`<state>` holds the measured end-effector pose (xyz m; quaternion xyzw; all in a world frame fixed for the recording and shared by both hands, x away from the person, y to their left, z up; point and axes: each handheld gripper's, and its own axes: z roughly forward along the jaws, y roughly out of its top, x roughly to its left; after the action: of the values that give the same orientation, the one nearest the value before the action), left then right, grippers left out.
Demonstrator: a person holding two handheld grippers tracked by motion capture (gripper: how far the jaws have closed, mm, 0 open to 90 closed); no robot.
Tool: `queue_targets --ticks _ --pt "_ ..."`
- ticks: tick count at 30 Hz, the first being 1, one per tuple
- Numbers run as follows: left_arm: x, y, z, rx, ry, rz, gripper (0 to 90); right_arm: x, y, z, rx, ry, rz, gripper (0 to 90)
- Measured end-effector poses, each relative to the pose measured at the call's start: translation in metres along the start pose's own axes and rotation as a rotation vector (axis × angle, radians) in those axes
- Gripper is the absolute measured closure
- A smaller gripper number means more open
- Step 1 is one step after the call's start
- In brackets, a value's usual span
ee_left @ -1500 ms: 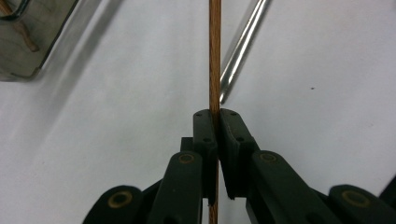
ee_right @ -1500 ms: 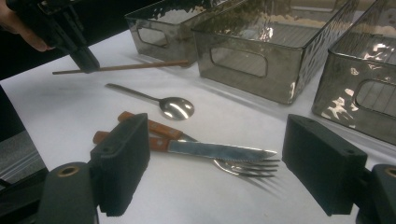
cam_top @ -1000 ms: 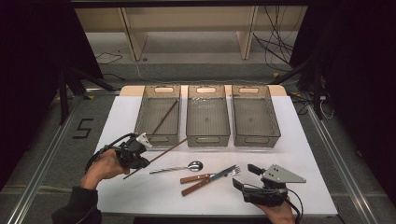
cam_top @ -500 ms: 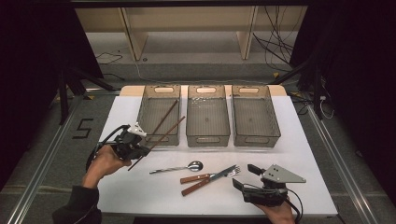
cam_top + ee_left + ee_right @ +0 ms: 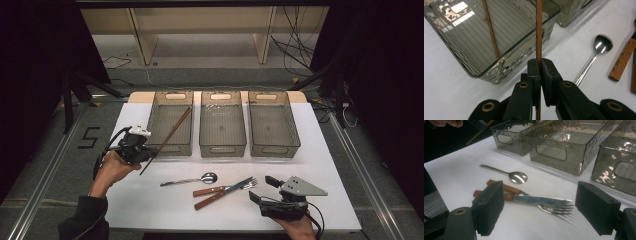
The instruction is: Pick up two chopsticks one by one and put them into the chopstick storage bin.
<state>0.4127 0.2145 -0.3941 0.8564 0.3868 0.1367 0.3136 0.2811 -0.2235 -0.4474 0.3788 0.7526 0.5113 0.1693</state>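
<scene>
Overhead, white table [image 5: 150,210] amid dark room, wooden shelving [image 5: 200,30] behind.

Brown wood-grain chopstick [image 5: 539,32]; black left gripper [image 5: 540,68]; smoky grey ridged bins [image 5: 222,125]; silver spoon [image 5: 192,179] on white table [image 5: 150,200]; knife [image 5: 524,196] with brown wooden handle, steel blade.

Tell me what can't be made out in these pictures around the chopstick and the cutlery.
- Far tip of the held chopstick: cut off by the top edge of the left gripper view.
- Second chopstick in the left bin: its far end also runs off that top edge.
- Handles of the knife and fork: partly hidden behind a jaw of the right gripper in its view.
- Left gripper: too small in the high view to judge its grip.
</scene>
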Motion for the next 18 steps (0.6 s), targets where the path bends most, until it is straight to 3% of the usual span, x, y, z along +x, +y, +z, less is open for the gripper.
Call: queue_targets --ticks 4,18 --pt "0.003 0.006 -0.001 -0.038 0.014 -0.020 84.9 0.000 0.000 0.000 0.000 0.000 0.001 23.8" --pt "0.024 0.034 -0.002 -0.094 0.035 -0.057 84.9 -0.002 0.000 0.000 -0.002 -0.003 0.006 23.8"
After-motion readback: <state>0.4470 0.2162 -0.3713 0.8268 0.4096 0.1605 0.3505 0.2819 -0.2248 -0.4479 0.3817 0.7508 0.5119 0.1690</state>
